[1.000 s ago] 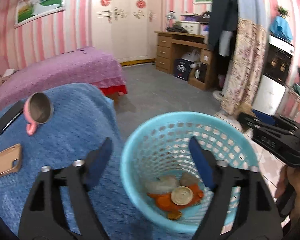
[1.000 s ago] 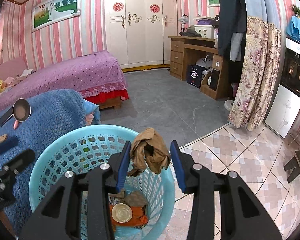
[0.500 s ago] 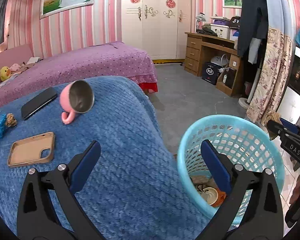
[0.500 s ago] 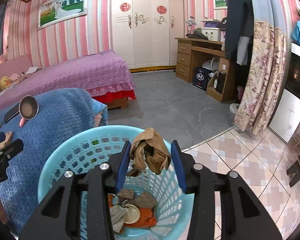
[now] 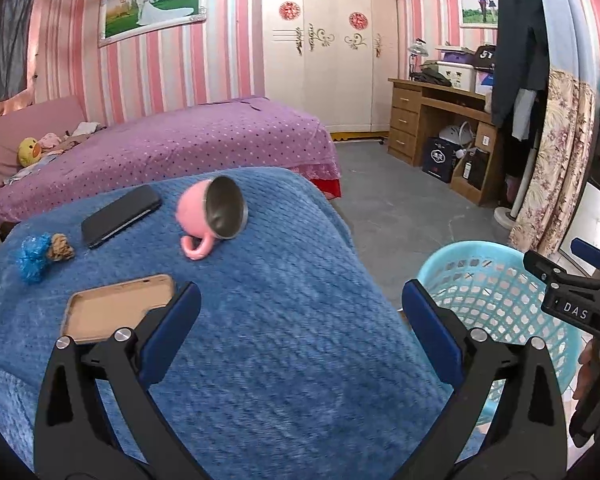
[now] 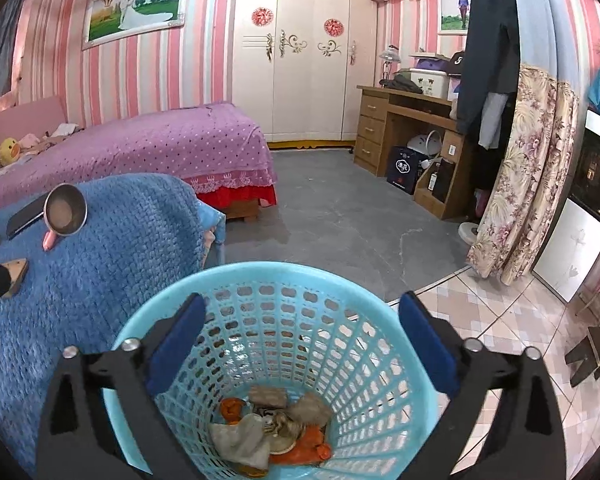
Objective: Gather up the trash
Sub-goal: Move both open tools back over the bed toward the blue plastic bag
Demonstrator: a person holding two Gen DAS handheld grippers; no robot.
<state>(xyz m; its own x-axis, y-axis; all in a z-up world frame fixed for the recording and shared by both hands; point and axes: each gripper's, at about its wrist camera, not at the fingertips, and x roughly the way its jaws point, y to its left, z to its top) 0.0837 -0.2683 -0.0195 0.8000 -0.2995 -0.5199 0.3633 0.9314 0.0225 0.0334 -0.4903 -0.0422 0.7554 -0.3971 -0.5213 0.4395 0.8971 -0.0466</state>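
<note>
Gone from the right gripper (image 6: 300, 340) is the brown wad; jaws springing open, empty, above the basket (image 6: 236, 276). Left gripper (image 5: 300, 332), wide and empty, has swung over the blanket (image 5: 300, 360). Remaining scraps (image 5: 46, 254) lie at ten o'clock: approach low, straddle both.

Blue knitted blanket (image 5: 284, 344), pale turquoise basket (image 6: 372, 292), pink mug (image 5: 196, 212).

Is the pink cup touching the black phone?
Apart. The left wrist view shows the pink cup and black phone lying separately, with a strip of blue blanket plainly between them.
</note>
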